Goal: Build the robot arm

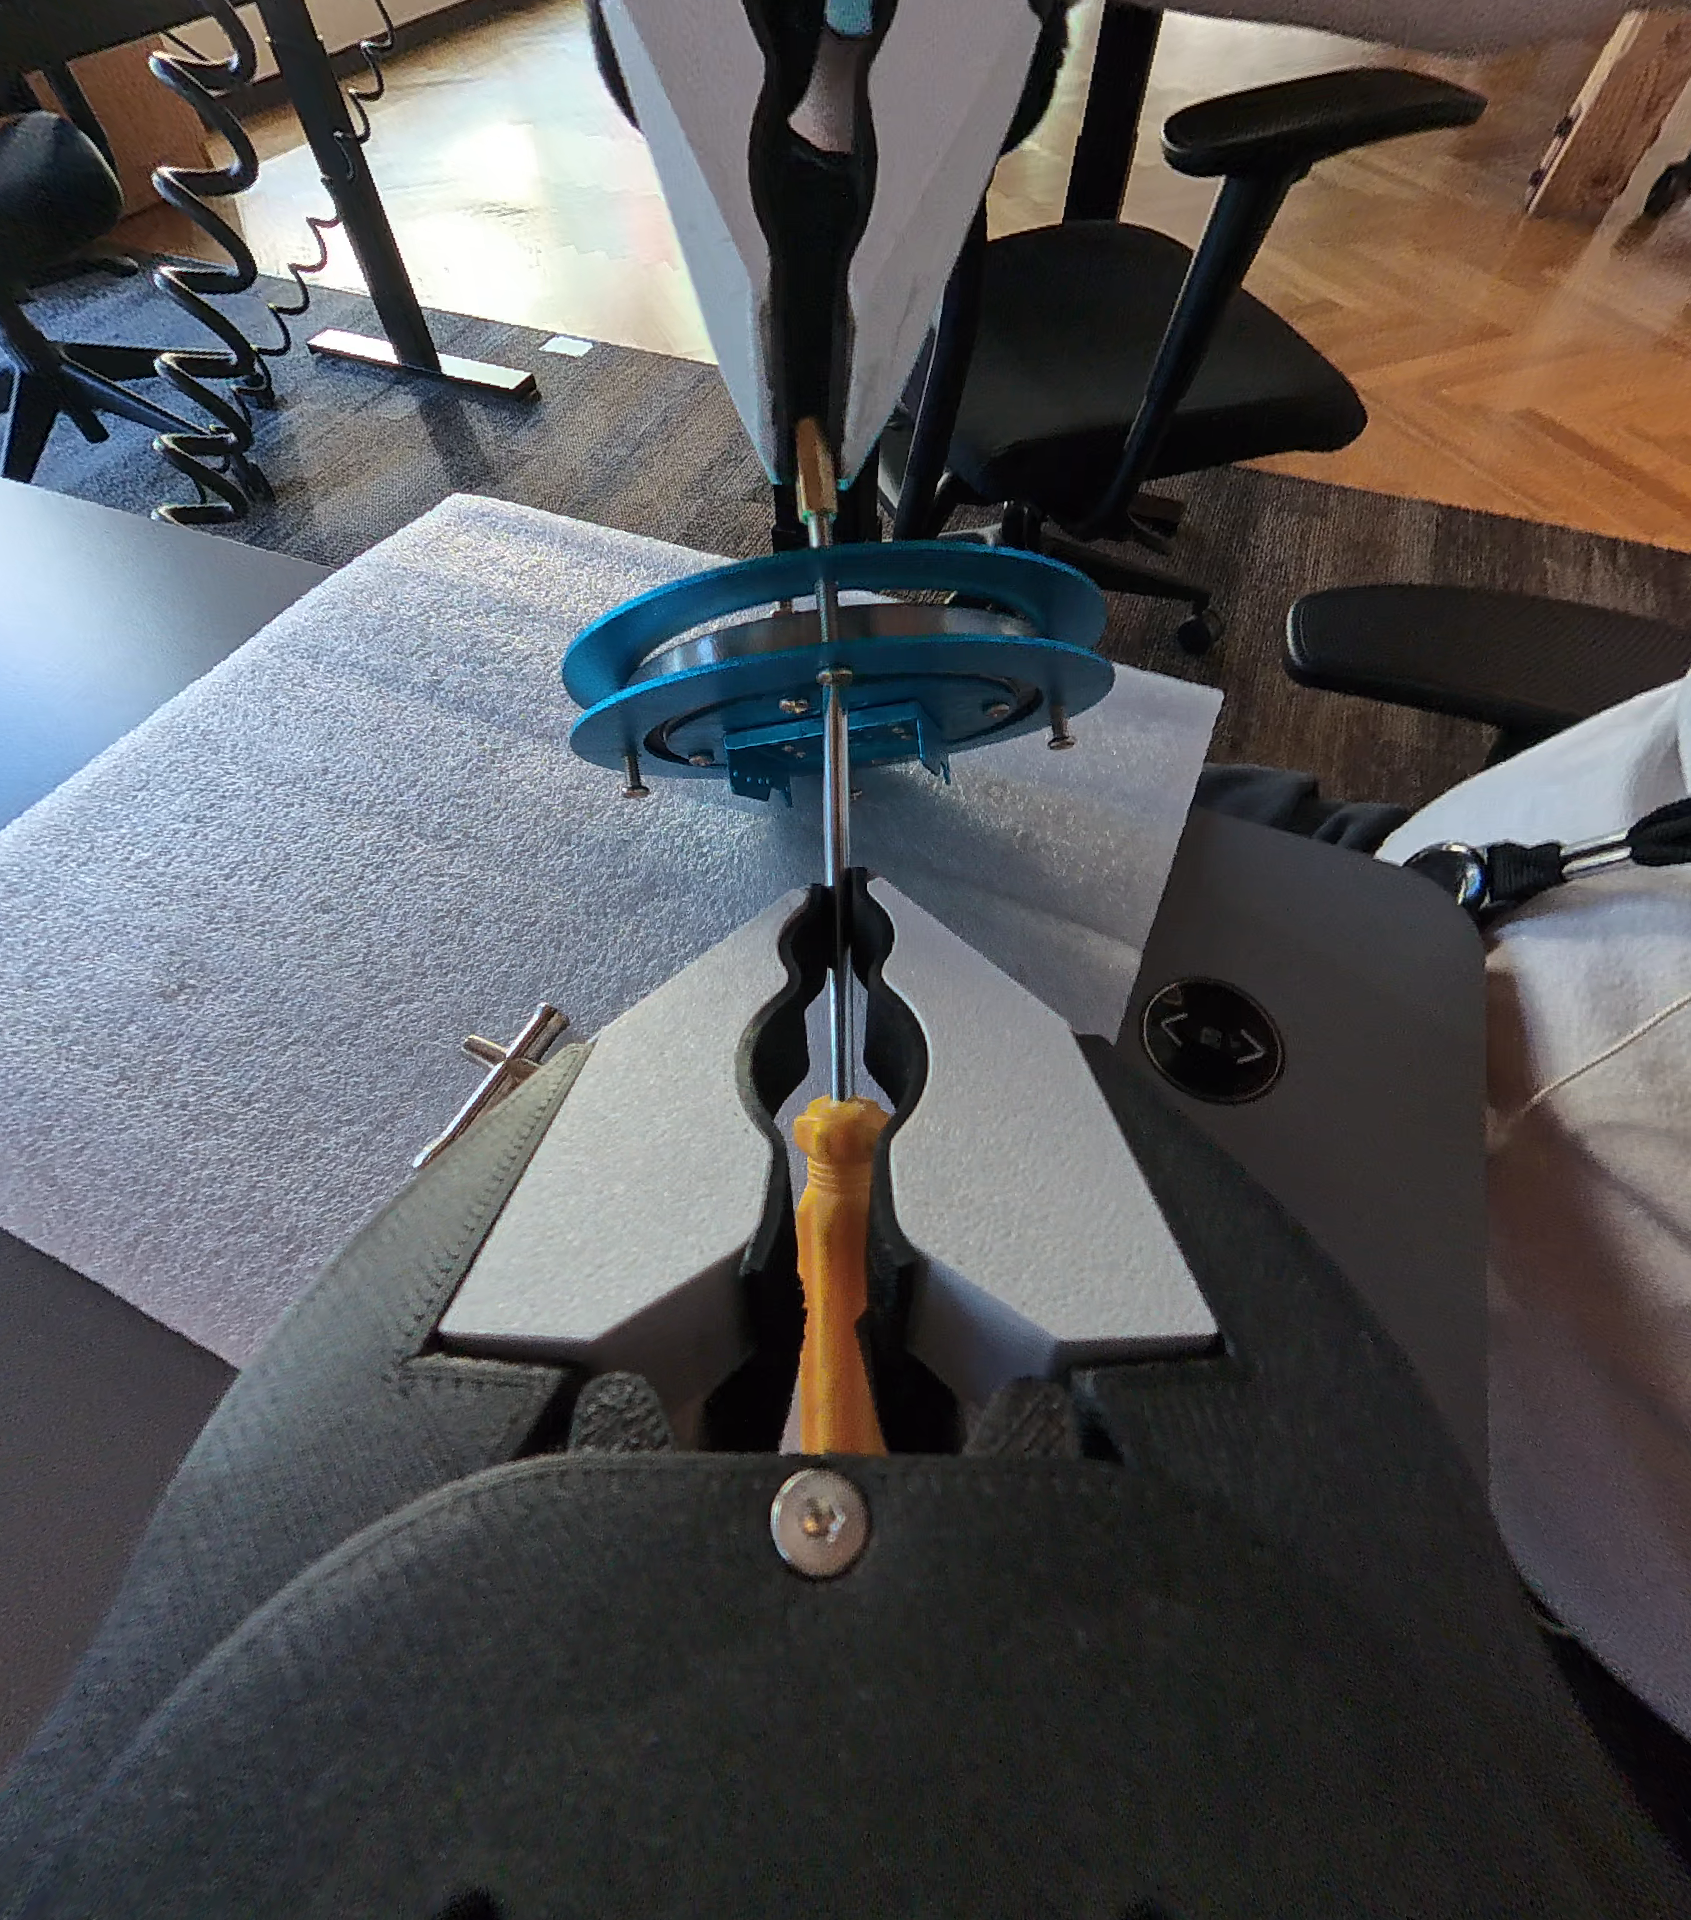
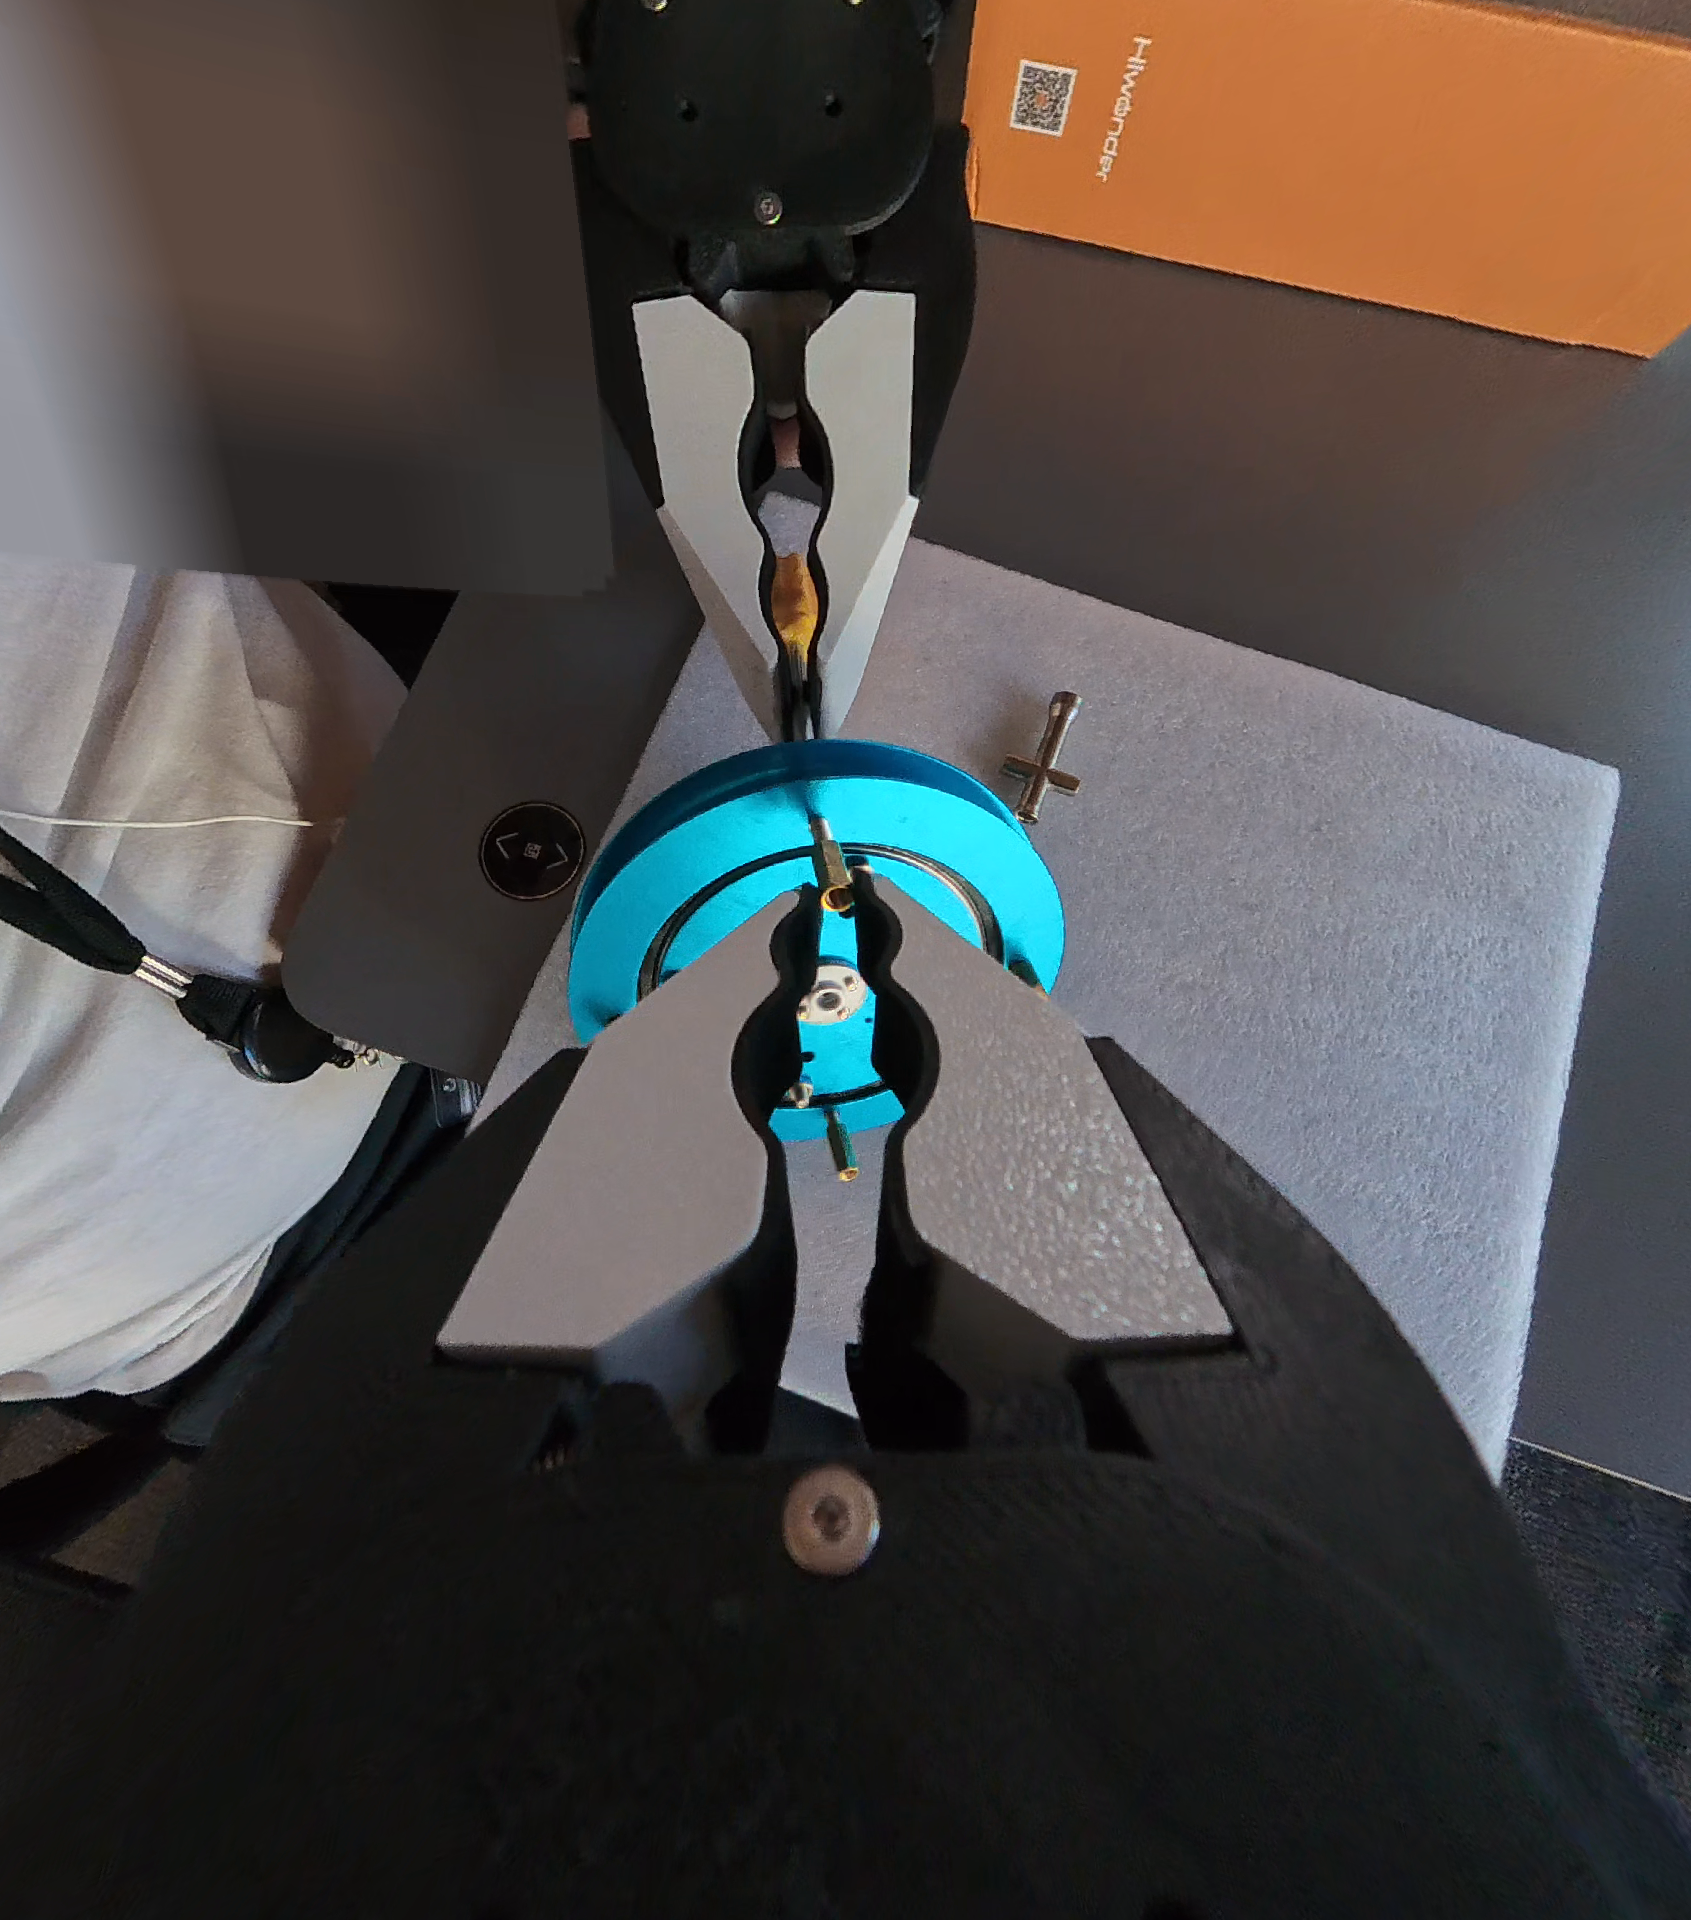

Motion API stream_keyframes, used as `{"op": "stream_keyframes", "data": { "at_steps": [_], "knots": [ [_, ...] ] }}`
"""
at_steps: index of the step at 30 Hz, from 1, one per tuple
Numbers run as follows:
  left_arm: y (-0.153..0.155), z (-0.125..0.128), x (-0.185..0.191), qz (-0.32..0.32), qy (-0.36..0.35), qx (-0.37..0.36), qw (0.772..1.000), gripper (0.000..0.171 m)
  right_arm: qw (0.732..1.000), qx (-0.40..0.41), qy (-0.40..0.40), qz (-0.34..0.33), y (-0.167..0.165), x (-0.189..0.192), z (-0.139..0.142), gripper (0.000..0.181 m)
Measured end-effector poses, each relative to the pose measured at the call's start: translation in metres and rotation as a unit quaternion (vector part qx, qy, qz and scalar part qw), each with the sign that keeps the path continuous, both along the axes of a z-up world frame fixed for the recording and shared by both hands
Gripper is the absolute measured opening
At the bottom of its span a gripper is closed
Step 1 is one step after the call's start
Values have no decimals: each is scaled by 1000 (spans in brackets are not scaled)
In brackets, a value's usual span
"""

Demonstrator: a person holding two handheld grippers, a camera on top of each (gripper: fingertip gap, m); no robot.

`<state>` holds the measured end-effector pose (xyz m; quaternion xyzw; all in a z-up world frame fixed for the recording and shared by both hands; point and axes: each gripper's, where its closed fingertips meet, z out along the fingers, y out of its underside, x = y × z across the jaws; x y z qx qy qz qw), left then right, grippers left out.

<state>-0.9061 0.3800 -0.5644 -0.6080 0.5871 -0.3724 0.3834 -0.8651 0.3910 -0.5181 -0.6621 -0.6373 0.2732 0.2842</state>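
- The left gripper is closed on an orange-handled screwdriver; the handle sits in the channel between its two fingers and the steel shaft runs straight ahead out past the fingertips.
- Just ahead of those tips, the shaft's point meets a screw head on the near blue disc of a blue wheel assembly, two blue discs with a dark ring and a blue block between them.
- The assembly is held up off the white foam pad, which lies below and ahead of the left gripper on a grey table.
- To the left of the left gripper's near finger, a small metal cross wrench lies on the foam.
- Beyond the assembly, the right gripper comes in from the opposite side, its fingers pinched on a brass standoff that sticks out of the far disc; the contact itself is small, so this grip is likely rather than certain.
- In the right wrist view a second brass standoff stands out of the disc, between that gripper's fingers but not touching them.
- Farther off, beyond the left gripper in the right wrist view, an orange box rests on the table.
- To the left gripper's right sits a person in a white shirt; black office chairs stand beyond the table.
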Motion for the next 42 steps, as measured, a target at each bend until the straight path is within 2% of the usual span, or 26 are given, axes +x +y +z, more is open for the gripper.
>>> {"op": "stream_keyframes", "data": {
  "at_steps": [9, 12, 16, 18, 19, 20, 21, 23, 24, 26, 28, 30, 33, 35, 40, 42],
  "knots": [
    [1, 4, 8, 4, -9, -23, 1000, 2, 999, -26, 23, -16, 0, 8, 1, 5],
    [1, 4, 10, 6, -13, -26, 1000, 2, 992, -115, 25, -40, -4, 10, 2, 5],
    [0, 4, 10, 5, -13, -15, 1000, 2, 942, -314, 33, -109, -4, 10, 2, 5],
    [2, 3, 10, 9, -13, -15, 1000, 2, 902, -402, 41, -150, -2, 9, 1, 5],
    [1, 3, 10, 7, -14, -18, 1000, 2, 880, -447, 46, -153, -5, 8, 3, 5],
    [0, 3, 10, 5, -15, -21, 1000, 2, 869, -469, 51, -148, -7, 8, 3, 5],
    [1, 3, 10, 6, -17, -19, 1000, 2, 873, -463, 57, -142, -6, 9, 2, 5],
    [0, 3, 10, 6, -18, -18, 1000, 2, 903, -411, 65, -111, -6, 9, 2, 5],
    [0, 3, 11, 5, -18, -19, 1000, 2, 926, -362, 63, -91, -6, 10, 1, 6],
    [1, 3, 10, 6, -19, -20, 1000, 2, 971, -228, 63, -32, -8, 10, 0, 24],
    [1, 3, 10, 6, -20, -22, 1000, 2, 992, -110, 60, -7, -4, 11, 1, 23],
    [0, 3, 10, 4, -21, -22, 1000, 2, 995, -67, 79, 5, -4, 7, 10, 20],
    [1, 3, 10, 5, -21, -22, 1000, 2, 993, -78, 83, 6, -3, 8, 12, 6],
    [0, 4, 11, 4, -22, -23, 999, 2, 993, -83, 81, 8, -2, 9, 10, 11],
    [0, 3, 11, 3, -22, -23, 999, 2, 998, -25, 64, 8, 4, 9, 5, 20],
    [0, 3, 11, 3, -21, -22, 1000, 2, 998, -29, 57, 17, 1, 8, 2, 6]
  ]
}}
